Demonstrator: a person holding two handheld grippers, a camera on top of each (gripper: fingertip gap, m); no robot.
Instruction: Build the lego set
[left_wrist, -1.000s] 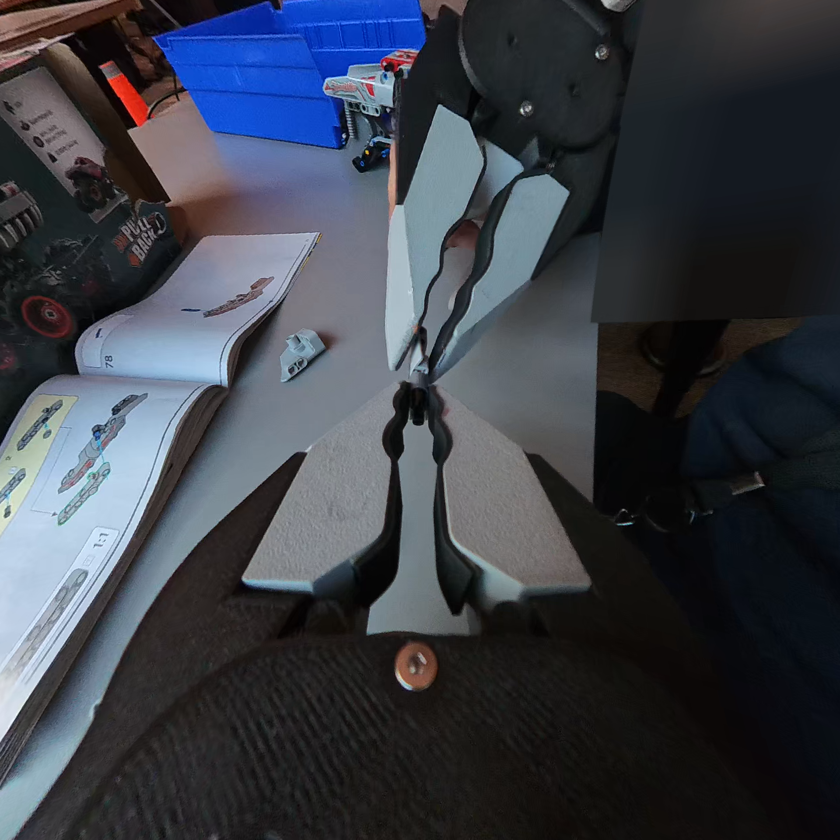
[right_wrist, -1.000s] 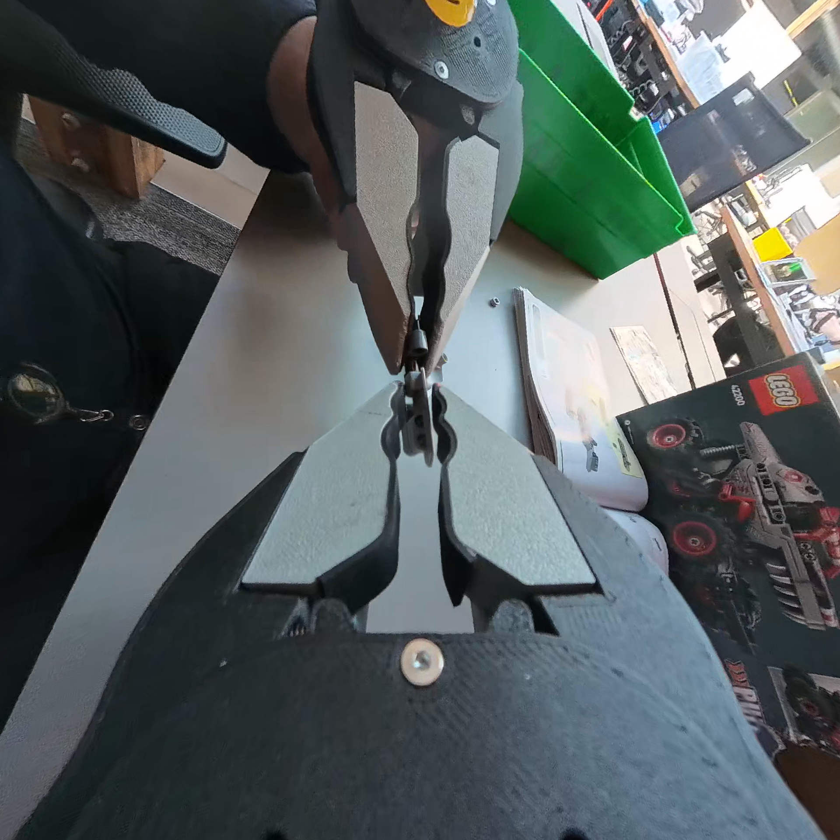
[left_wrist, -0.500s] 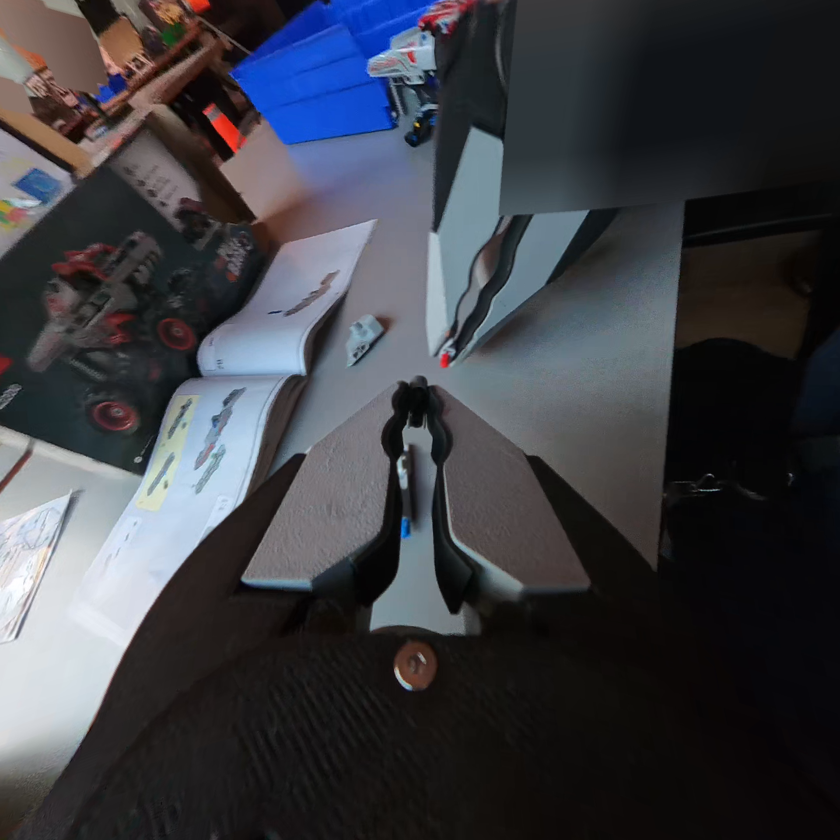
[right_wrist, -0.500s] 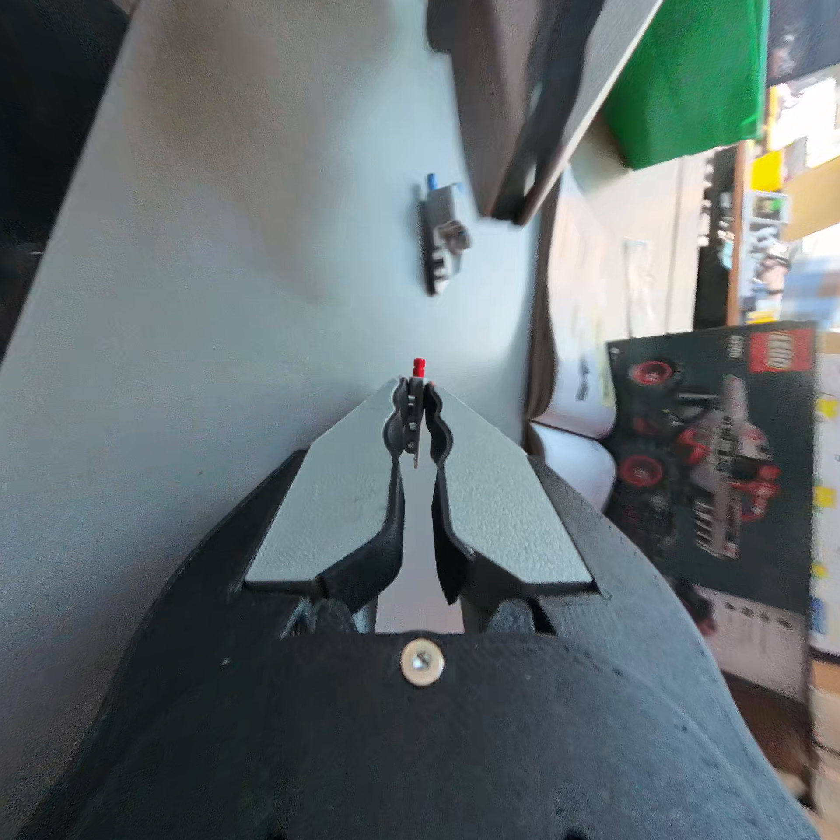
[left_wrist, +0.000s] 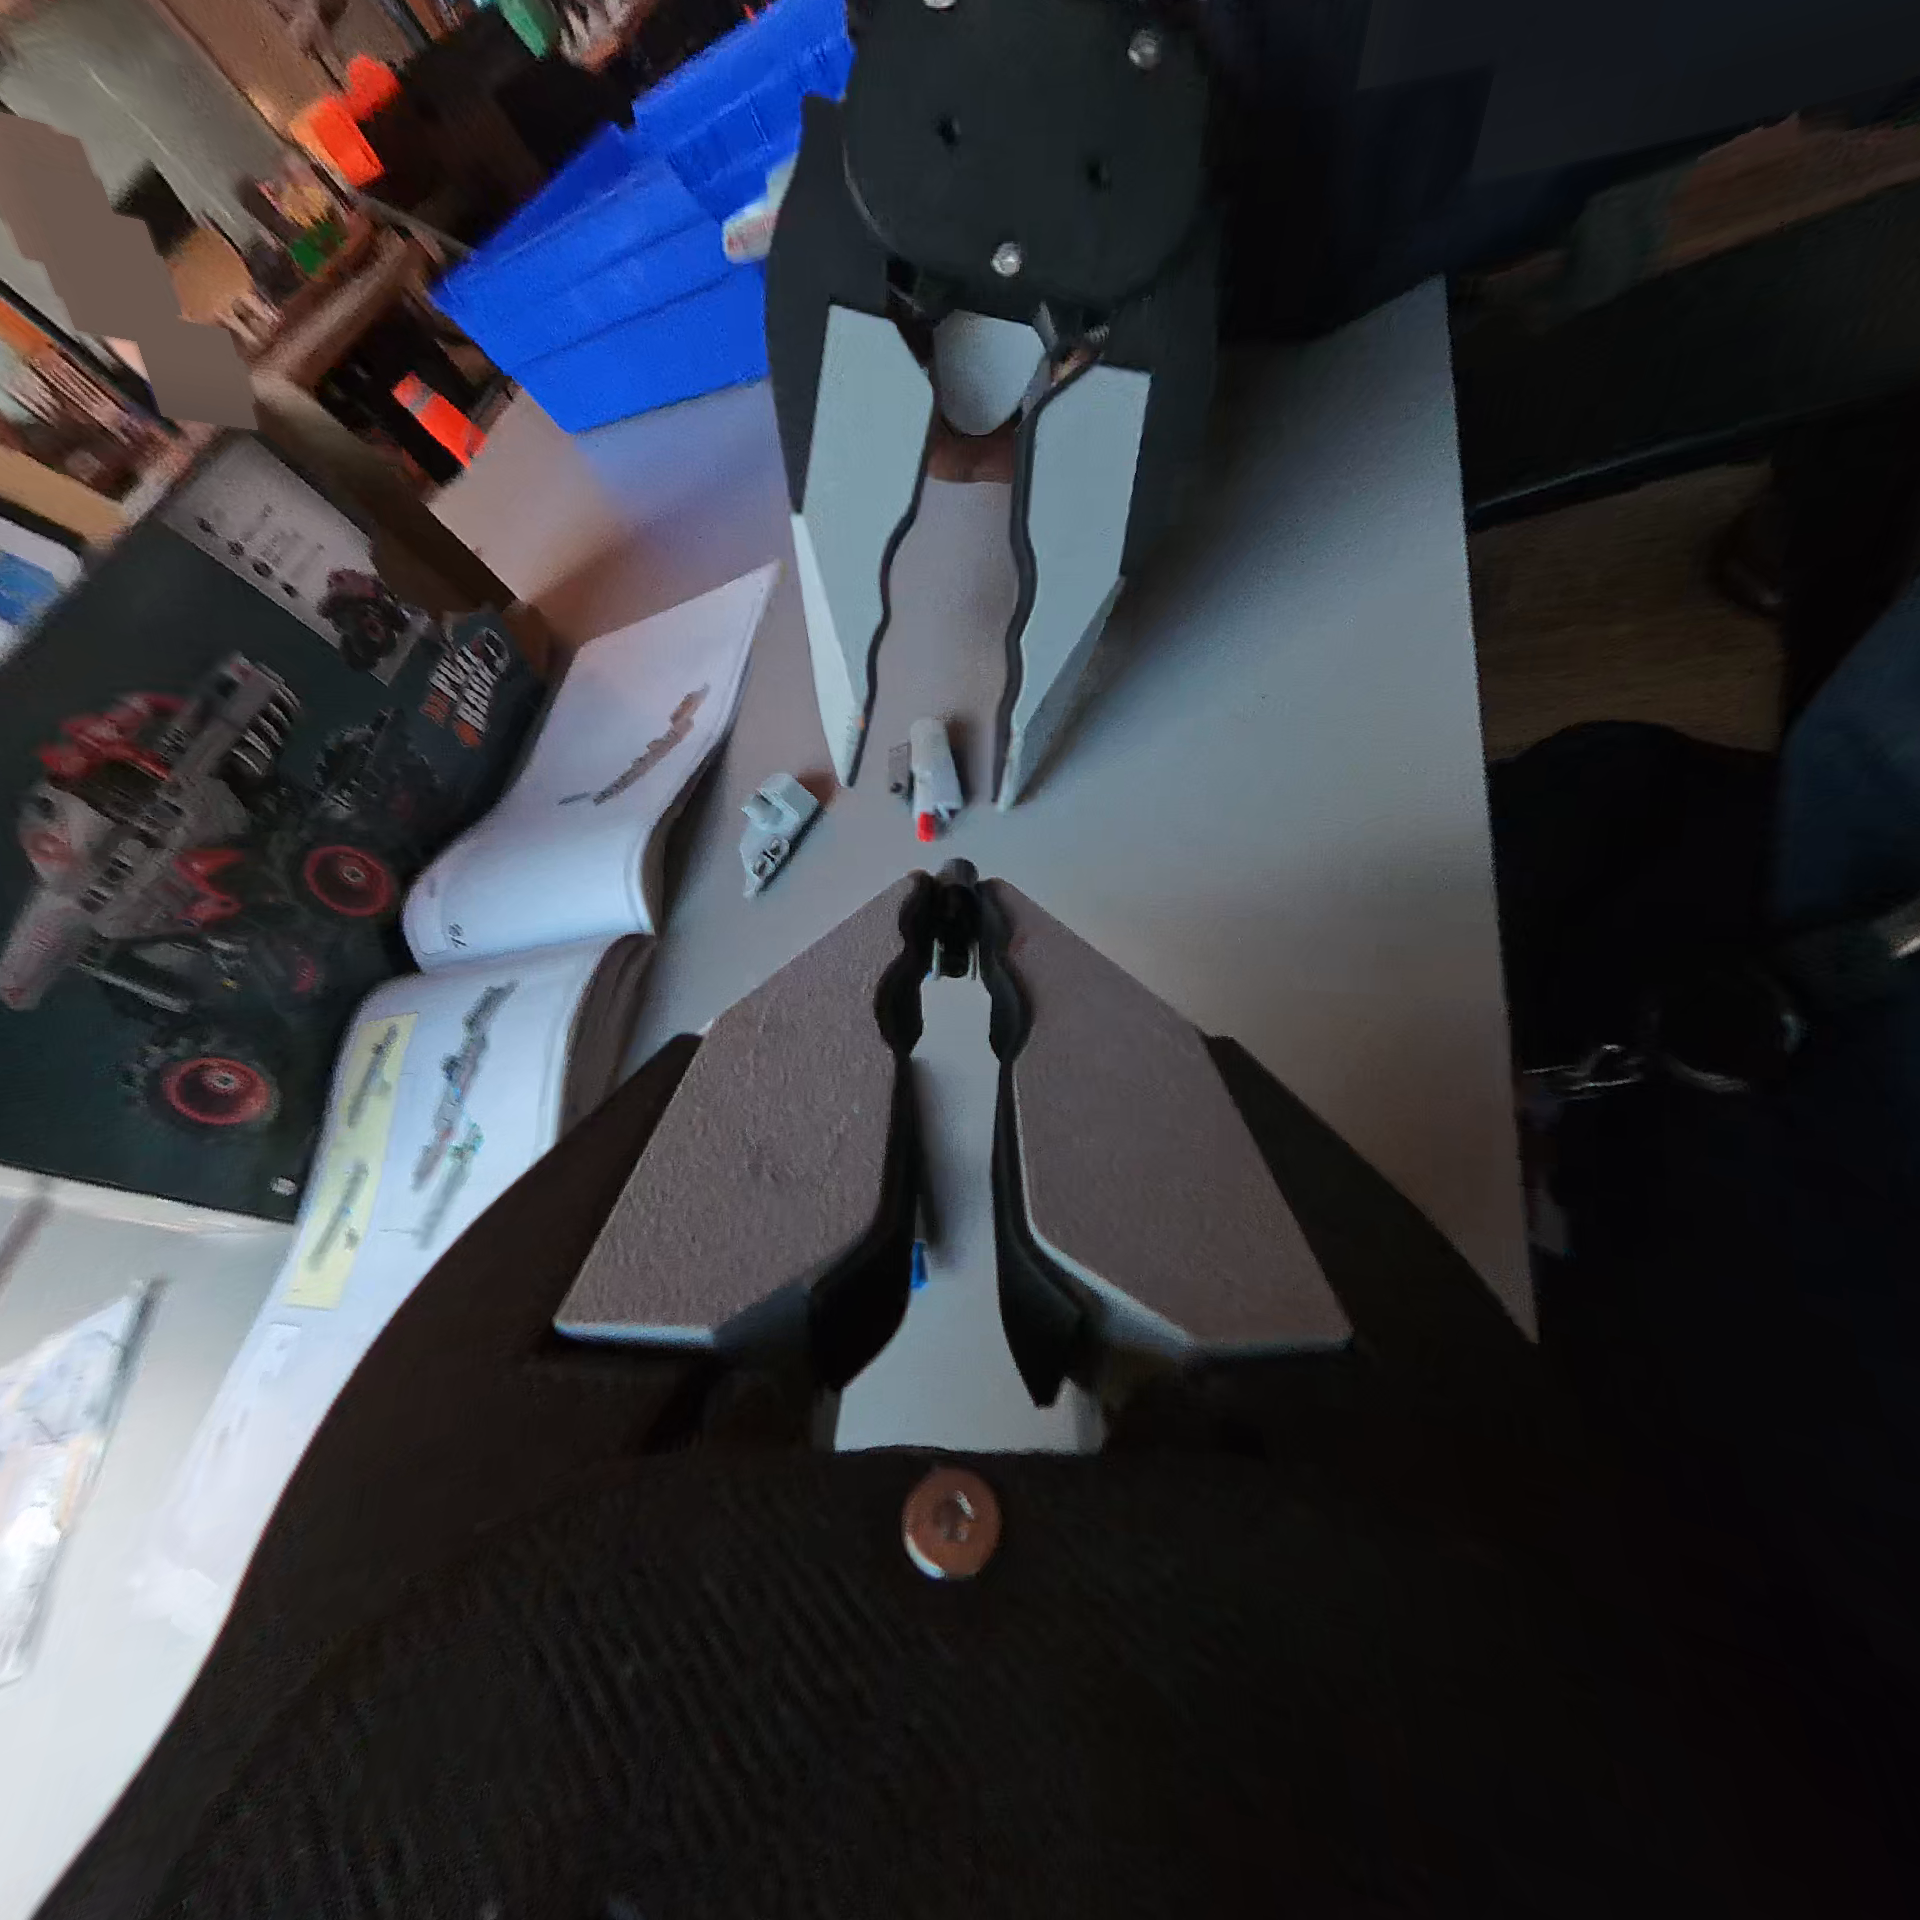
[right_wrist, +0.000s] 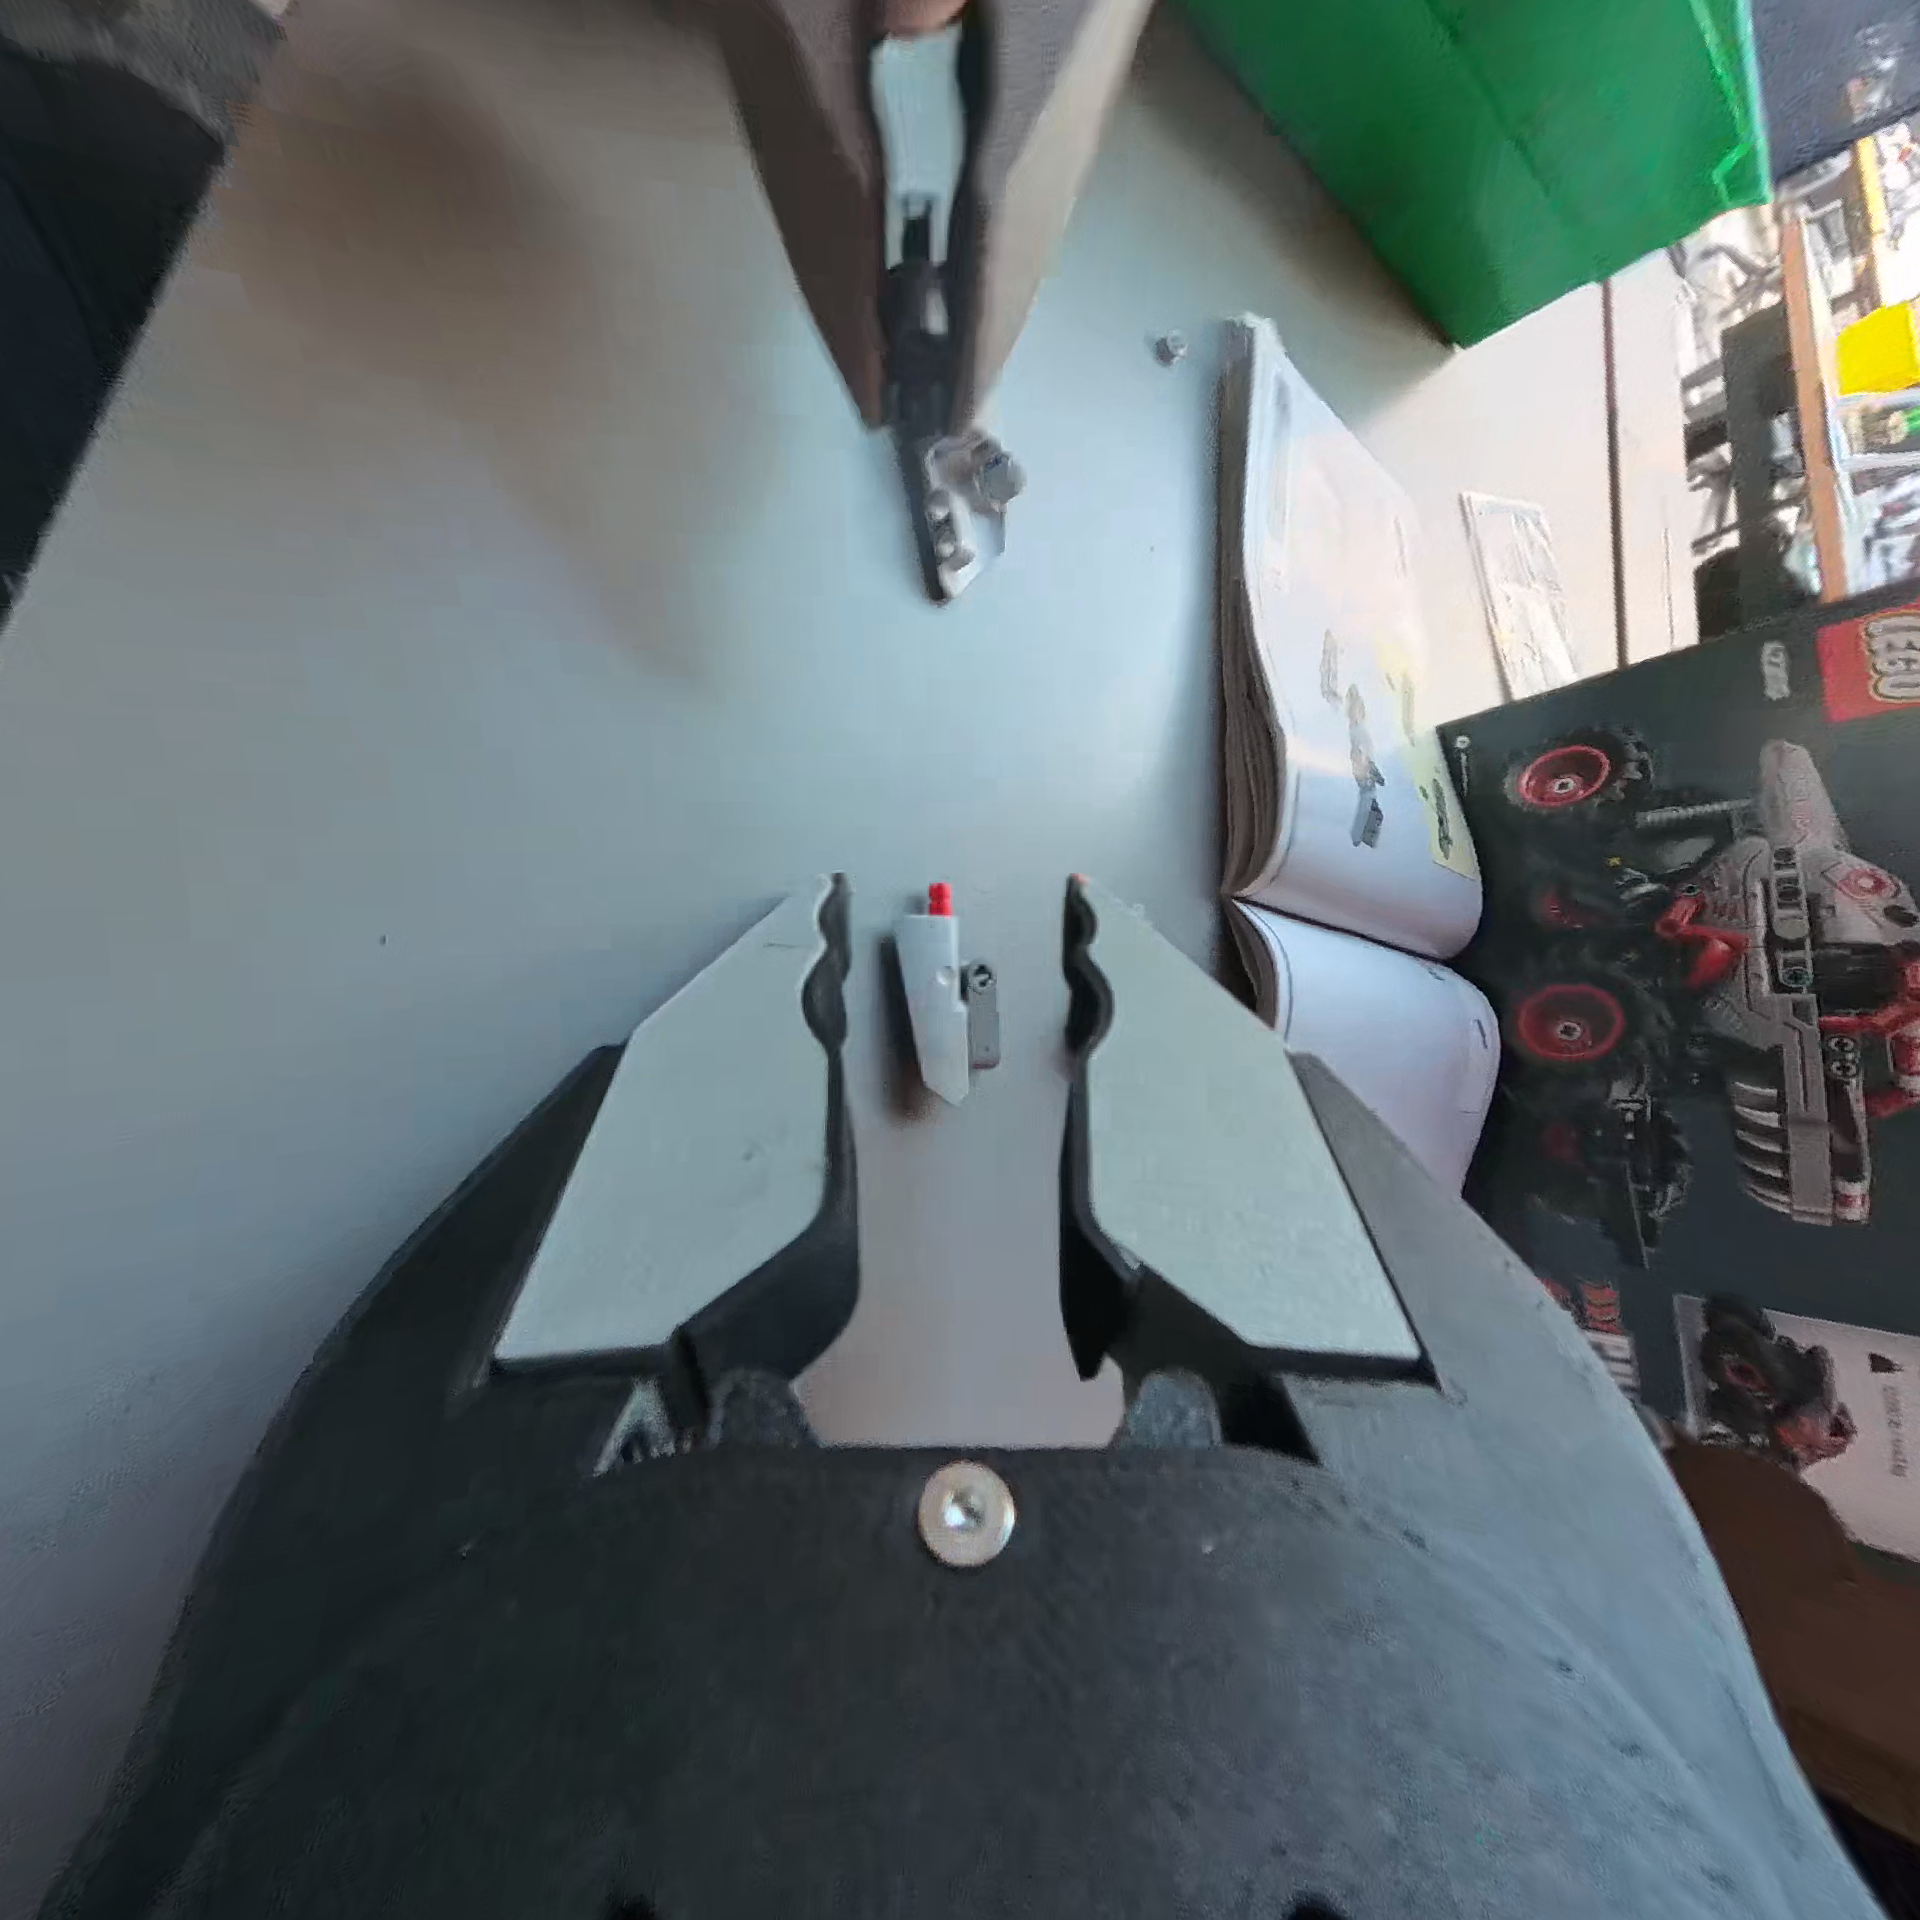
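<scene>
My left gripper (left_wrist: 954, 896) is shut on a small dark lego piece (left_wrist: 953, 928) at its tips, above the grey table (left_wrist: 1247, 831). My right gripper (right_wrist: 956, 896) is open, with its fingers on either side of a small grey lego assembly with a red pin (right_wrist: 940, 987) that lies on the table. In the left wrist view this assembly (left_wrist: 928, 771) lies between the open fingers of the right gripper (left_wrist: 928, 788). A second grey lego piece (left_wrist: 774, 829) lies on the table beside it. In the right wrist view this piece (right_wrist: 958, 514) lies just below the left gripper's shut tips (right_wrist: 914, 400).
An open instruction booklet (left_wrist: 582, 831) (right_wrist: 1340, 727) and the lego box (left_wrist: 208, 831) (right_wrist: 1714, 987) lie along one side. Blue bins (left_wrist: 623, 281) and a green bin (right_wrist: 1455, 135) stand at the ends. A tiny grey bit (right_wrist: 1169, 346) lies near the booklet. The table edge (left_wrist: 1475, 831) is close. The gap from one gripper's tips to the other's is roughly 7 cm.
The two grippers were tip to tip and have pulled apart. My right gripper has opened and let the grey assembly with the red pin go onto the table. My left gripper stays shut.
</scene>
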